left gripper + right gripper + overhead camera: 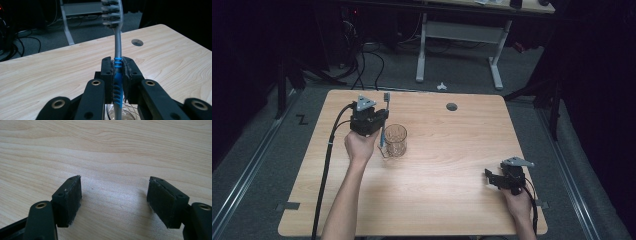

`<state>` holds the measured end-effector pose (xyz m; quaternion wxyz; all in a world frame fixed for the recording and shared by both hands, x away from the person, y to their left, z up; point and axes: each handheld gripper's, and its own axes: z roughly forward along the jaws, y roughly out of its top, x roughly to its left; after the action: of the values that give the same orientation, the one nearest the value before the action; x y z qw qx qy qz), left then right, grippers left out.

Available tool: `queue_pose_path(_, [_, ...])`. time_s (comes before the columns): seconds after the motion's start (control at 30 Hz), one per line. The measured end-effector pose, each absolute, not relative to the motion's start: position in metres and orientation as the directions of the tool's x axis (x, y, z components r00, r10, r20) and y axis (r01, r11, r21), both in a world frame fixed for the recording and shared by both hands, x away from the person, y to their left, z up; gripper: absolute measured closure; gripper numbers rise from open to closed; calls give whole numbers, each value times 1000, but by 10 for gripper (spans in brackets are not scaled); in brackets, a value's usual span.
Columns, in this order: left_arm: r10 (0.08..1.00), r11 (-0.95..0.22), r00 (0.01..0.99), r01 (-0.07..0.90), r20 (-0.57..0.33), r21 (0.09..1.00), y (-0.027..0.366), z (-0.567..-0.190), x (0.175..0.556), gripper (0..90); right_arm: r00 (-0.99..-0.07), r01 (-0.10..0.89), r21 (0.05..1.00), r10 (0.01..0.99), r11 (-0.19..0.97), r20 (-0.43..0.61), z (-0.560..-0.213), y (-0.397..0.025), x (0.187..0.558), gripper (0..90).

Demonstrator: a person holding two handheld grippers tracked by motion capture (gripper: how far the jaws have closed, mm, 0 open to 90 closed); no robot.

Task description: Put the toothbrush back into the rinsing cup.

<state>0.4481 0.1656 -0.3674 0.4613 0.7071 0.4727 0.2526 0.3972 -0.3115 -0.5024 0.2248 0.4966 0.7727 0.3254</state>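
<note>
The light wooden surface (pixel 442 165) carries a clear patterned glass (pixel 395 140) left of centre and a round grey cable port (pixel 452 106) near its far edge; the rest of the top is bare wood grain. Beyond the far edge, on the grey floor, stand the white legs of a second desk (pixel 494 65) and a tangle of dark cables (pixel 362 65). The glass stands just beside the left claw (pixel 382 117), on its right in the high view, and in the left gripper view its rim shows directly below the clamped jaws. The left claw (pixel 117 72) is closed on a toothbrush (pixel 118 47), gripping it at the blue ribbed section of the handle. The toothbrush's long axis runs near upright, with the bristle head (pixel 111 12) at the top, above the jaws, and the handle end pointing down toward the glass; whether that end is inside the glass or only beside it cannot be told. The toothbrush has a grey stem, blue grip ribs and a head of dark and pale bristle tufts. The right claw (pixel 492 180) rests low near the right front corner of the surface, well apart from the glass; its jaws stand wide apart and hold nothing, with bare wood between the pads (pixel 72 197).
</note>
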Motion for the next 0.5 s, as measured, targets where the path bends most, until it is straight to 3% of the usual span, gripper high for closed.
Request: queue_pose_path(0.5, [899,-158,433,456,-63,876,167,-368,446,802,-405,620,727,914,295,-25,-502,-311,397,284])
